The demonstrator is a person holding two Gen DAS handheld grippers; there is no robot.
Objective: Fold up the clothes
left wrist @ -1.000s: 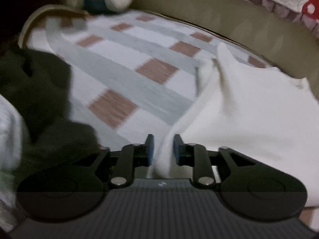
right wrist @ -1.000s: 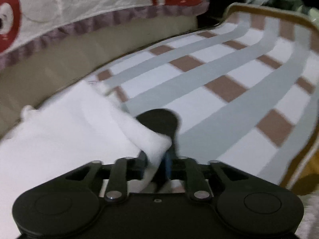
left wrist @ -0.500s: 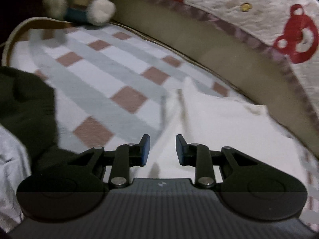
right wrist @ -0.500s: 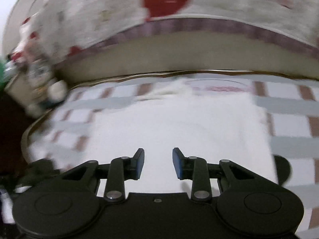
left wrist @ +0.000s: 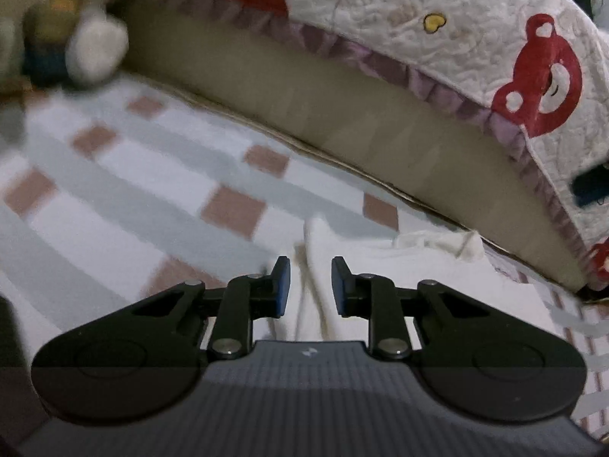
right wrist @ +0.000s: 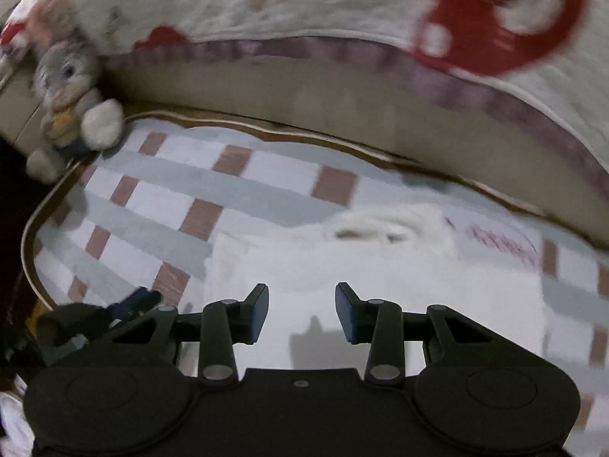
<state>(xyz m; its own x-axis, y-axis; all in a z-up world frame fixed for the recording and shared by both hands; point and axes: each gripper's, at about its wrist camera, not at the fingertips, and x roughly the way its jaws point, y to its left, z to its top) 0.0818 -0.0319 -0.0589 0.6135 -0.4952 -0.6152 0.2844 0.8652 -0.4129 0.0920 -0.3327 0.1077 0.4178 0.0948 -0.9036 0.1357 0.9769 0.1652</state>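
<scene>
Left wrist view: white garment (left wrist: 399,266) lies flat on the checked bed sheet (left wrist: 114,175), a raised fold running toward the left claw (left wrist: 310,280), whose jaws are closing, nothing pinched. Right wrist view: garment squared-off, collar away from right claw (right wrist: 300,306), jaws opening, empty. Plush rabbit (right wrist: 68,103) off the garment's far left; teddy-print quilt (right wrist: 342,3) beyond.

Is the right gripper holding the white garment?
No: the right gripper hangs above the white garment with its jaws opening and nothing between them.
</scene>
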